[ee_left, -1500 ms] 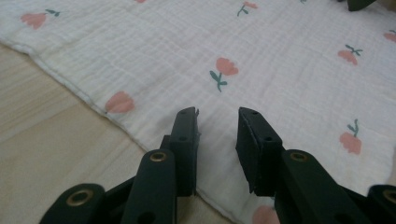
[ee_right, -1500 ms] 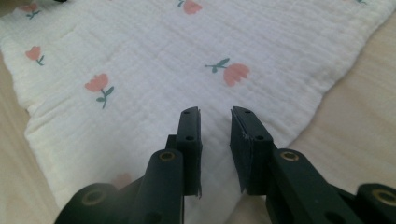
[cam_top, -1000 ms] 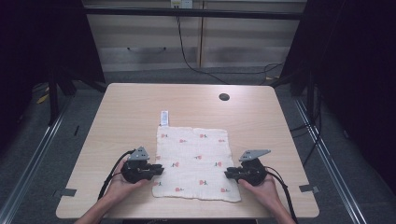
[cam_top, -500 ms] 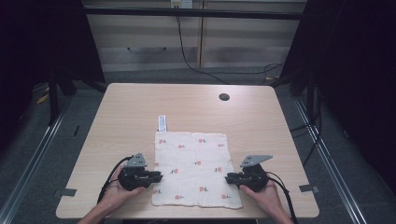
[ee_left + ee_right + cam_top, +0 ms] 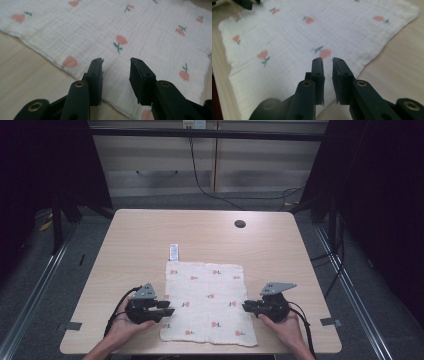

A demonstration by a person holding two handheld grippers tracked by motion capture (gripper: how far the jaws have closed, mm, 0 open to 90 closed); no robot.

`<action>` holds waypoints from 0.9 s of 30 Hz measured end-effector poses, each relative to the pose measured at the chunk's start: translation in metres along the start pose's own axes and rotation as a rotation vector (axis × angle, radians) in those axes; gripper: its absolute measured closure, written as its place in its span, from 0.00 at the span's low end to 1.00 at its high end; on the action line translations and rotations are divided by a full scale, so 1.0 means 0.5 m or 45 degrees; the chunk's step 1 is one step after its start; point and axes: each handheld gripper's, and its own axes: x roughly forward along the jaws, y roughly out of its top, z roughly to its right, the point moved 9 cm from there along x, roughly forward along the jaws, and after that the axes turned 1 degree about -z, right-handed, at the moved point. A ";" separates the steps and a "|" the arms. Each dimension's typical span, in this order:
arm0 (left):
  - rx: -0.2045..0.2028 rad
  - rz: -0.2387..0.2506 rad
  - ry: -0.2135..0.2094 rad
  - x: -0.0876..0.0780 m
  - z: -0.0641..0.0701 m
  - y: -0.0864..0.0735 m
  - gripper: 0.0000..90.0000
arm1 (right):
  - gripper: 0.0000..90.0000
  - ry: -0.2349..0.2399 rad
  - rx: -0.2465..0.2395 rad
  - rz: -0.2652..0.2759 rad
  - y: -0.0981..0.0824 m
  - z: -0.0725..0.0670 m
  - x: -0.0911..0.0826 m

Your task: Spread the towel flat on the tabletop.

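Observation:
A white cloth [image 5: 207,302] printed with small pink tulips lies flat on the wooden table [image 5: 150,235], close to its front edge. My left gripper [image 5: 169,307] lies at the cloth's left edge. In the left gripper view the cloth [image 5: 150,30] spreads out beyond the left gripper [image 5: 116,61], whose jaws have just been opening and hold nothing. My right gripper [image 5: 246,307] lies at the cloth's right edge. In the right gripper view the right gripper [image 5: 327,60] shows a narrow gap between its jaws above the cloth [image 5: 299,37], with no fold pinched between the pads.
A small white label [image 5: 173,251] juts from the cloth's far left corner. A dark round cable hole [image 5: 240,224] sits near the table's far edge. Bare tabletop stretches behind and to both sides of the cloth. Dark floor and rails surround the table.
The cloth has slid toward the front edge together with both hands. The left gripper's jaws have spread apart and let go of the cloth's left edge.

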 end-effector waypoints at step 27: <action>-0.048 0.005 0.097 0.046 -0.090 0.028 0.66 | 0.73 -0.161 0.114 0.022 0.145 0.216 0.125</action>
